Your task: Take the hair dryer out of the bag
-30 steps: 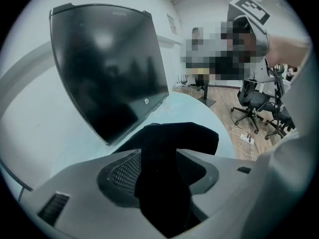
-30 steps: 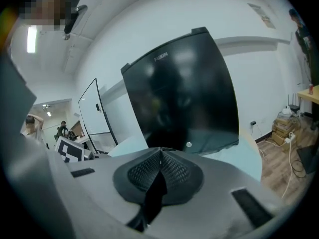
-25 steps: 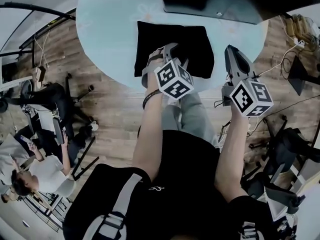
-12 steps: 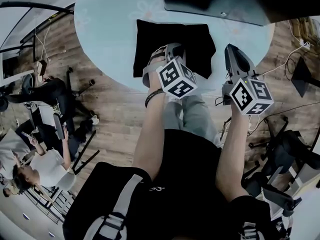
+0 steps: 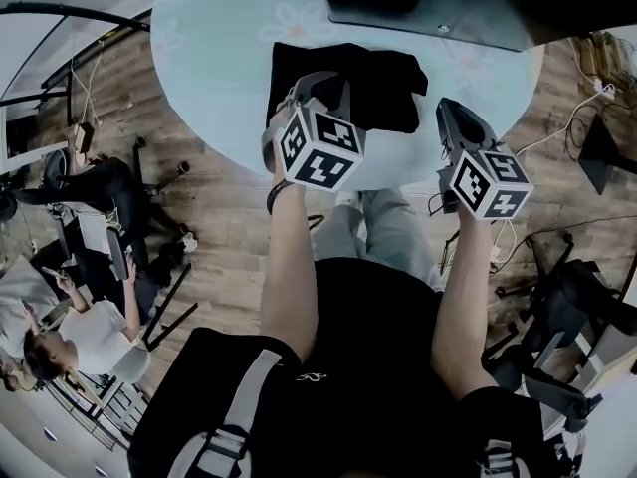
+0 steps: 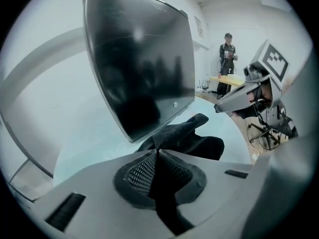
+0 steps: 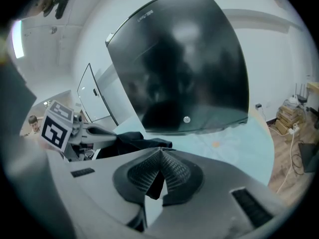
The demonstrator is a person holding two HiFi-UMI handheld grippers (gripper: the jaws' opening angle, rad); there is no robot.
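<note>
Since a second ago, the left gripper has moved left and risen. Its jaws have just been closing, and black cloth is now caught between them. The bag, which lay flat then, is now bunched and pulled up at its near left edge. The right gripper has shifted a little to the left.

In the head view, the bag sits on the round pale surface, near a dark screen that stands at the far edge. The left gripper is over the bag's near left part. The right gripper hangs just right of the bag, over the near right rim of the surface. The hair dryer cannot be seen; only the bag's black cloth shows. A seated person is on the wooden floor to the far left.

In the left gripper view, the left gripper has its jaws pressed narrow on a fold of the bag, which runs out past the tips over the surface. The screen leans just behind it. The right gripper points in from the right, and a person stands far off.

In the right gripper view, the right gripper has its jaws together at the tips with nothing between them. To the left, the left gripper holds the bag, in front of the screen and above the surface.
</note>
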